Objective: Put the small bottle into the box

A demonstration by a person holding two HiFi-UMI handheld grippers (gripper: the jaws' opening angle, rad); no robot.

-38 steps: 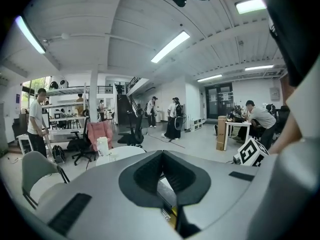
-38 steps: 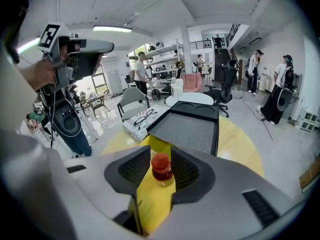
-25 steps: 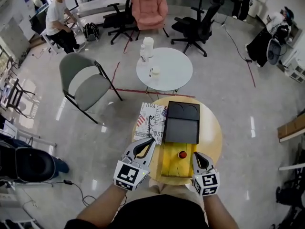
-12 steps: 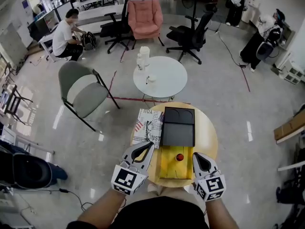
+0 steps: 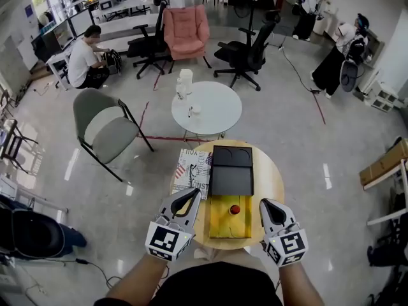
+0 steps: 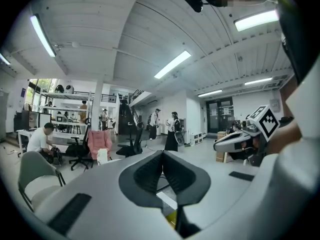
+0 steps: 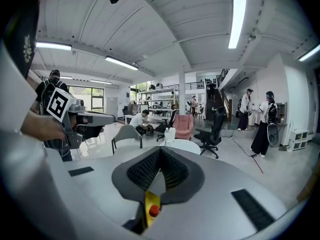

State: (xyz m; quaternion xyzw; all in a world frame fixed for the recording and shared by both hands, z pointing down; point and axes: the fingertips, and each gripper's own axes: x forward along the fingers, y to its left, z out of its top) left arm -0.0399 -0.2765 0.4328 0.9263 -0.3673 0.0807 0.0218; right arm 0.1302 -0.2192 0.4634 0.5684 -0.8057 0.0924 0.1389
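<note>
Round pale-wood table [image 5: 271, 177], lower centre of head view: red-topped small bottle [image 5: 234, 209] sits seemingly inside yellow rectangular box [image 5: 223, 227], below black flat case [image 5: 232, 180]. Left gripper [image 5: 193, 195] & right gripper [image 5: 263, 204] flank box, jaws closed, empty. Judged: task approx. done; withdraw w/o nudging box.

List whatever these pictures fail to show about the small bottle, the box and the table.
Small bottle: head view shows only a red cap, too small to tell body or pose.
Yellow box: left gripper view, hidden behind the left gripper bar a sliver.
Black case: head view, too dark to tell contents.
Patterned sheet: head view, print too small to read.
</note>
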